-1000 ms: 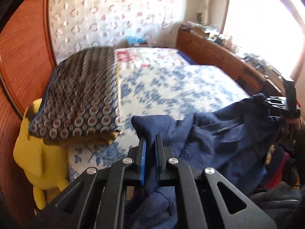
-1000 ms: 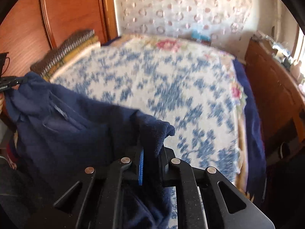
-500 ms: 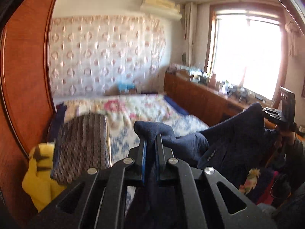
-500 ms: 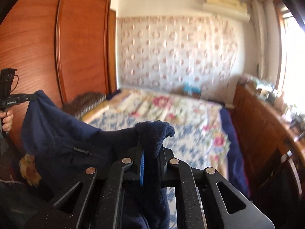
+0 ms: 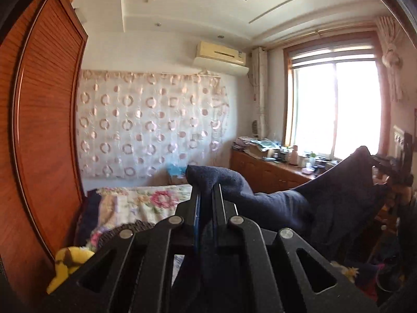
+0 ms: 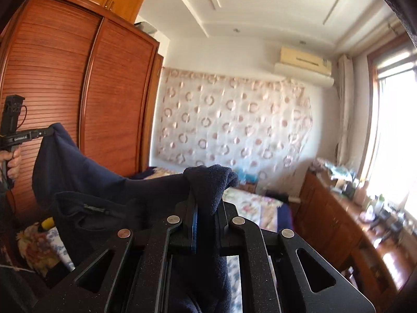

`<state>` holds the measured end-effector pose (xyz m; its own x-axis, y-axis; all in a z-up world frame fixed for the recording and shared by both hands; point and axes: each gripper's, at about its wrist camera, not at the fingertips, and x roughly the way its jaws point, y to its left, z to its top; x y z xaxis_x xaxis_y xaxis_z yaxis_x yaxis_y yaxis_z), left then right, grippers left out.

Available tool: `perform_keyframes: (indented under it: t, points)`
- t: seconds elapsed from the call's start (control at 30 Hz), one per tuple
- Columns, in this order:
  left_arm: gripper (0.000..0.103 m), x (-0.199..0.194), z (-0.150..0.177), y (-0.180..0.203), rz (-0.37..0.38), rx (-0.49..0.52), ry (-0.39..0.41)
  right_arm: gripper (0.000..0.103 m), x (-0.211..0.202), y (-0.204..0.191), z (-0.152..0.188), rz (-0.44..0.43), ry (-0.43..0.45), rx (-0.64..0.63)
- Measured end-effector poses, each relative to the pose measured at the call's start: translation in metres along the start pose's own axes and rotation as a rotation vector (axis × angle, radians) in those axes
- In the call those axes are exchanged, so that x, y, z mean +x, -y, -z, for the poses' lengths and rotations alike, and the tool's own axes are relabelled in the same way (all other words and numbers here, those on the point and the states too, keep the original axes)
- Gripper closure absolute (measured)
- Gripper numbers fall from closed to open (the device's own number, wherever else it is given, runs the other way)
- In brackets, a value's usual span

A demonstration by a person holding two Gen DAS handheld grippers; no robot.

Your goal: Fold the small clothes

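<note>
Garment: dark navy fleece garment [image 5: 325, 198], small, soft and thick-napped; strung in the air between the two grippers, clear of the bed below.
Left gripper [image 5: 207, 195]: black two-finger tool, jaws pressed together on a bunched corner of the fleece; cloth pokes out above the tips.
Right gripper [image 6: 207, 198]: same build, jaws clamped on the opposite corner, a roll of fleece humped over the tips.
Cross-check: each camera sees the other tool at its frame edge, biting the far corner (the hand [image 6: 11, 161] on the left tool's grip shows in the right wrist view).
Hang: top edge sags between the grips; body drapes below. A zip or pocket seam shows on the face in the right wrist view.
Reason for hold (judgement): two high corners let gravity pull the cloth flat and open before laying it out.
Landing surface: bed with floral quilt [image 5: 146, 203], beneath and ahead; foot edge hidden by the tools.
Clutter: yellow soft toy [image 5: 65, 263] at the bed's left edge, beside the wooden louvred wardrobe [image 5: 39, 135].
Task stage (judgement): early; no fold made yet.
</note>
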<state>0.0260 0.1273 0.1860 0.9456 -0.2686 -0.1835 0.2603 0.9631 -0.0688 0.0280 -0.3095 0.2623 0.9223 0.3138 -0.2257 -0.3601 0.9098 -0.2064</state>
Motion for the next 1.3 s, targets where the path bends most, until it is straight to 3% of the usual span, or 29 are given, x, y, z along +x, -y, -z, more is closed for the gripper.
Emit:
perform_keyframes:
  t: [0.17, 0.23, 0.33, 0.37, 0.47, 0.53, 0.63, 0.77, 0.9, 1.03, 1.3]
  points:
    - [0.098, 0.074, 0.007, -0.009, -0.058, -0.012, -0.093, 0.097, 0.072, 0.019, -0.001, 0.013, -0.106, -0.008]
    - [0.098, 0.136, 0.031, -0.016, -0.106, 0.007, -0.169, 0.097, 0.124, 0.028, 0.016, 0.038, -0.178, -0.018]
    - [0.096, 0.234, 0.083, -0.045, -0.125, -0.023, -0.359, 0.096, 0.220, 0.052, 0.066, 0.073, -0.338, 0.037]
    - [0.095, 0.256, 0.096, -0.051, -0.123, -0.044, -0.418, 0.089, 0.257, 0.061, 0.092, 0.091, -0.406, 0.080]
    - [0.092, 0.305, 0.146, -0.070, -0.163, -0.060, -0.558, 0.085, 0.318, 0.073, 0.154, 0.117, -0.564, 0.154]
    - [0.088, 0.307, 0.167, -0.070, -0.148, -0.046, -0.585, 0.085, 0.333, 0.067, 0.188, 0.088, -0.623, 0.183]
    - [0.085, 0.295, 0.183, -0.060, -0.114, -0.034, -0.597, 0.084, 0.331, 0.051, 0.217, 0.072, -0.643, 0.144]
    - [0.083, 0.272, 0.192, -0.043, -0.076, -0.031, -0.594, 0.065, 0.323, 0.048, 0.232, 0.050, -0.655, 0.139]
    - [0.082, 0.240, 0.193, -0.031, -0.043, -0.036, -0.577, 0.064, 0.288, 0.050, 0.234, 0.041, -0.629, 0.173]
    - [0.082, 0.204, 0.203, -0.025, -0.012, -0.060, -0.562, 0.064, 0.242, 0.051, 0.258, 0.033, -0.633, 0.223]
    - [0.081, 0.156, 0.258, -0.026, -0.041, -0.093, -0.620, 0.064, 0.179, 0.049, 0.316, 0.021, -0.685, 0.295]
